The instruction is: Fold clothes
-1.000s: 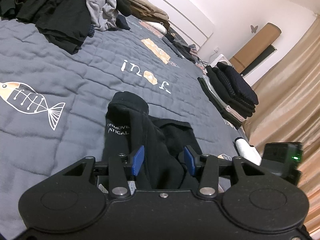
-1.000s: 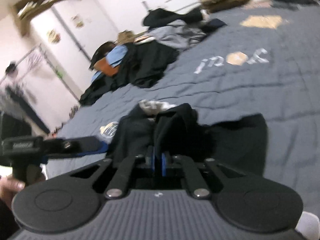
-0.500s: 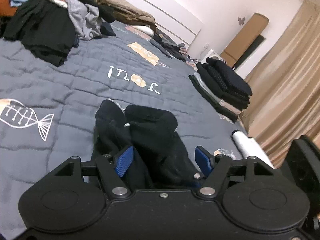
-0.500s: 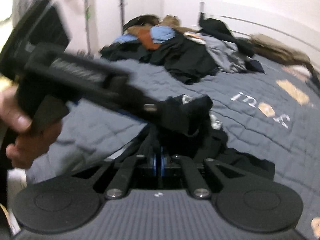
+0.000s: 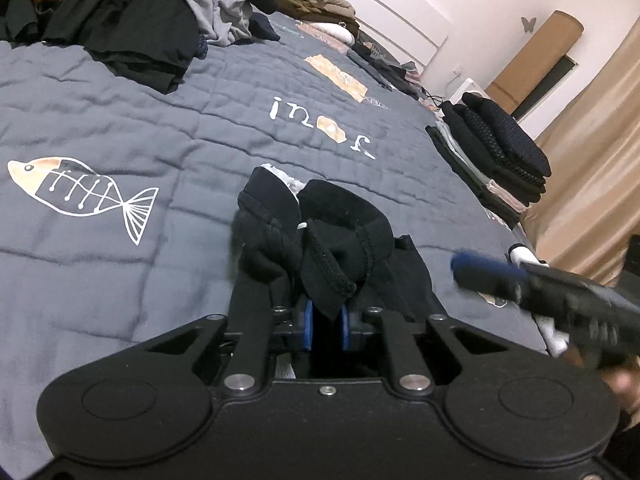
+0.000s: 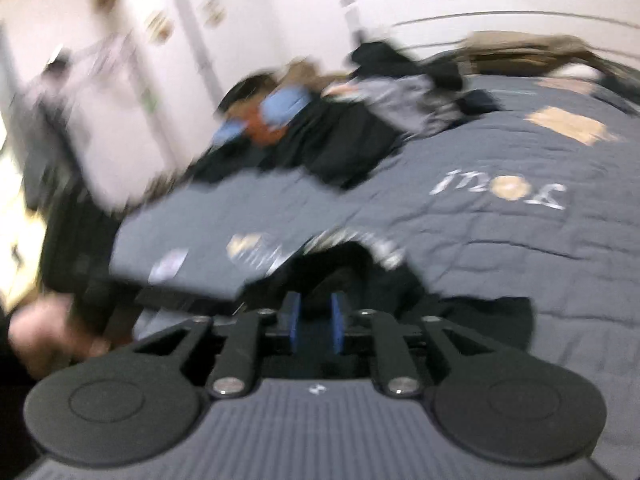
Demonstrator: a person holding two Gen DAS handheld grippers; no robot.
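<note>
My left tool (image 5: 326, 322) pinches a black garment (image 5: 320, 236) low in the frame's center, bunched on the bed (image 5: 160, 120). My right tool (image 6: 314, 320) looks slightly parted, its grip unclear through blur. Folded stack (image 5: 492, 152) sits upper right.

Open grey quilt (image 5: 120, 272) fills the frame's left and centre. A heap of loose clothes (image 5: 132, 28) blocks the upper left; a folded stack (image 5: 496, 156) stands at the right edge.

We see the crumpled garment (image 5: 320, 236) near the bed's (image 5: 120, 280) front edge. The unfolded heap (image 5: 132, 28) sits at its far-left corner, the folded stack (image 5: 496, 152) along its right edge.
</note>
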